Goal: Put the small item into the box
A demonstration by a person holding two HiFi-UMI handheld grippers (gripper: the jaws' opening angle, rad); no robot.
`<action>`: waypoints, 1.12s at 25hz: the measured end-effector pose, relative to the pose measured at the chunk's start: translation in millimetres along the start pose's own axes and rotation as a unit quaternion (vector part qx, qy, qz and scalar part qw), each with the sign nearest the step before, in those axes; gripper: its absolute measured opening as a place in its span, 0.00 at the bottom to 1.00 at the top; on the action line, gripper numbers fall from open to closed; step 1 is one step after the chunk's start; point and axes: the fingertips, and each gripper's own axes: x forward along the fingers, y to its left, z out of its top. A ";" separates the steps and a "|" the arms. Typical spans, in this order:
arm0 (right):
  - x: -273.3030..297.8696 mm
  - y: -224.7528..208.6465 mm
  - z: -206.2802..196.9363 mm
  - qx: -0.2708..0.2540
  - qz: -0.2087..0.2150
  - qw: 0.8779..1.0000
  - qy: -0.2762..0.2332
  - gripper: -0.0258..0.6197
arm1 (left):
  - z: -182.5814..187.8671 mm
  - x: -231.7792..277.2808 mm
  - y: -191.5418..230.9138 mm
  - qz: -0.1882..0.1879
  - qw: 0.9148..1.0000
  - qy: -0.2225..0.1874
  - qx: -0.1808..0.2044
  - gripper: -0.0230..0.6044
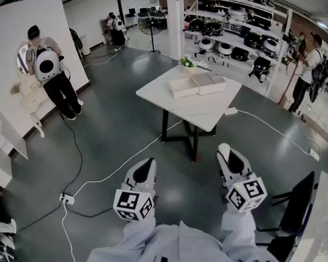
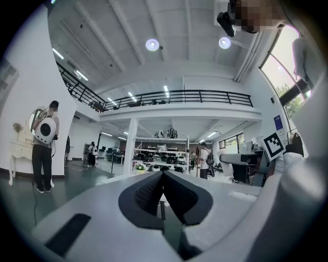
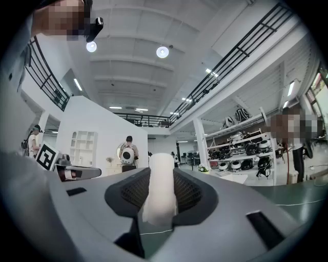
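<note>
An open white box [image 1: 197, 85] lies on the white table [image 1: 191, 113], well ahead of me across the grey floor. My right gripper [image 1: 225, 150] is held low in front of me, shut on a small white cylindrical item [image 1: 224, 148]. In the right gripper view that item [image 3: 161, 187] stands upright between the dark pads [image 3: 189, 190] of the right gripper [image 3: 161, 193]. My left gripper [image 1: 147, 162] is beside it, with its jaws together and nothing between them. In the left gripper view the left gripper [image 2: 163, 179] shows its pads [image 2: 148, 193] meeting at the tip.
A small plant [image 1: 187, 62] stands at the table's far corner. White cables [image 1: 109, 176] and a power strip [image 1: 67, 199] lie on the floor. A black chair [image 1: 297, 203] is at my right. One person [image 1: 48, 67] stands at the left wall, another [image 1: 312, 64] by the shelves [image 1: 230, 38].
</note>
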 end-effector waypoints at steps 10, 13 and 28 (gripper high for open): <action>0.2 -17.7 -2.4 0.003 0.003 1.000 0.006 0.23 | -2.3 13.2 -8.5 0.004 1.000 0.002 -0.003 0.03; 1.0 -25.9 -4.1 0.006 0.002 1.000 0.007 0.23 | -4.4 19.4 -12.1 0.005 1.000 0.003 -0.003 0.03; 17.0 -58.7 -16.6 0.026 0.014 1.000 0.010 0.23 | -19.8 42.7 -22.7 0.022 1.000 0.019 -0.007 0.03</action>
